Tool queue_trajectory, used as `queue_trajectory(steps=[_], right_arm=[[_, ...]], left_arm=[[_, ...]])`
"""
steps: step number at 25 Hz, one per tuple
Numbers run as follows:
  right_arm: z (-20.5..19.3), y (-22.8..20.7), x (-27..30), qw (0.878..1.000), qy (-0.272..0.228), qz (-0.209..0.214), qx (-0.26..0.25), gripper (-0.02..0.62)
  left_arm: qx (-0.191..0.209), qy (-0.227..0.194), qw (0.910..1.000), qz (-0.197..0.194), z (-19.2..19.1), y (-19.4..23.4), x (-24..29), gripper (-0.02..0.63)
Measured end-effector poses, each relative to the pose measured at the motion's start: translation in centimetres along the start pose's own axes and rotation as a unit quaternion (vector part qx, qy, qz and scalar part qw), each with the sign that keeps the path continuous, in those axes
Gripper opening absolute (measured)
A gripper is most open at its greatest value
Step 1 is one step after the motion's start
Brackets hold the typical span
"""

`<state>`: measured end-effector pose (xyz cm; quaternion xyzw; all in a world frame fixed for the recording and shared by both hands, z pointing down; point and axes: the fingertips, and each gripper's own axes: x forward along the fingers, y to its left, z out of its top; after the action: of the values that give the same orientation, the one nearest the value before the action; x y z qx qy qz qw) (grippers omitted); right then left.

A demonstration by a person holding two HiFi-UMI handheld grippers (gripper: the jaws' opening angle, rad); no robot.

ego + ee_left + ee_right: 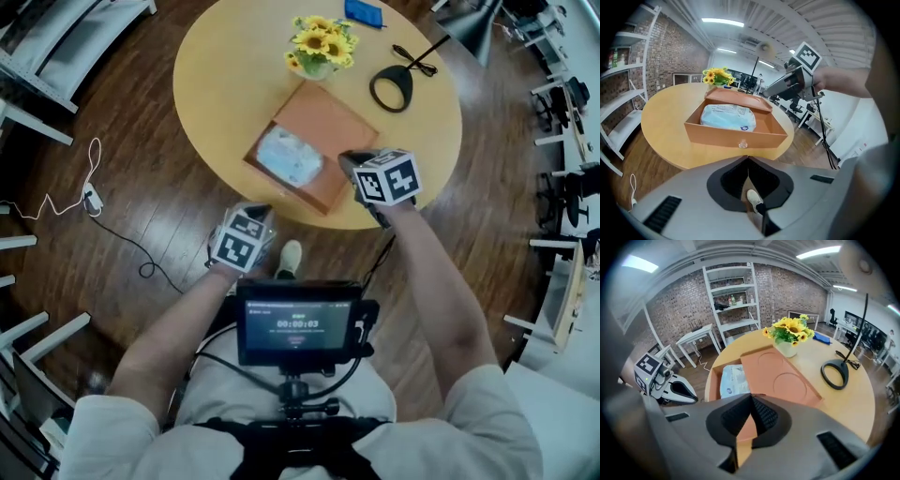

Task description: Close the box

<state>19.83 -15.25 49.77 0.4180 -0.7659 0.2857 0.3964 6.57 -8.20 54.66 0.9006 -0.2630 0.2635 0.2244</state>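
Note:
An orange-brown box (281, 183) stands open on the round table (225, 66), with a pale blue packet (289, 157) inside. Its lid (326, 124) is folded out beside it. The left gripper view shows the box's front wall (722, 136) and a small clear knob (742, 144). My left gripper (258, 208) hangs shut and empty off the table's near edge; its tips (748, 159) point at the box. My right gripper (349, 157) is at the lid's near corner. Its jaws (751, 396) are shut over the lid (783, 376), gripping nothing that I can see.
A vase of sunflowers (322, 45) stands just beyond the lid. A black lamp base (392, 89) and its cable sit to the right, a blue item (364, 12) at the far edge. White shelves and a floor cable (56, 202) are at left. A monitor (298, 322) is at my chest.

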Motion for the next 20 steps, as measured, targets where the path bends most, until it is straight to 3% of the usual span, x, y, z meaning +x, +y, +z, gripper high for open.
queue_trajectory(steps=[2, 4, 15, 20], right_arm=[[0.9, -1.4, 1.3, 1.0, 0.011, 0.01, -0.016, 0.002], [1.5, -2.7, 2.3, 0.999, 0.022, 0.017, -0.031, 0.002], [1.6, -4.5, 5.2, 0.995, 0.056, 0.058, -0.064, 0.002], [1.1, -5.8, 4.8, 0.995, 0.059, 0.048, -0.059, 0.0]], left_arm=[[-0.003, -0.007, 0.9999, 0.008, 0.6, 0.1, 1.1, 0.029], [-0.002, -0.009, 0.9998, 0.018, 0.8, 0.0, 2.0, 0.124], [-0.034, 0.007, 0.9976, 0.06, -0.2, 1.2, 4.5, 0.124], [-0.041, 0.005, 0.9968, 0.069, 0.0, 1.3, 5.3, 0.105]])
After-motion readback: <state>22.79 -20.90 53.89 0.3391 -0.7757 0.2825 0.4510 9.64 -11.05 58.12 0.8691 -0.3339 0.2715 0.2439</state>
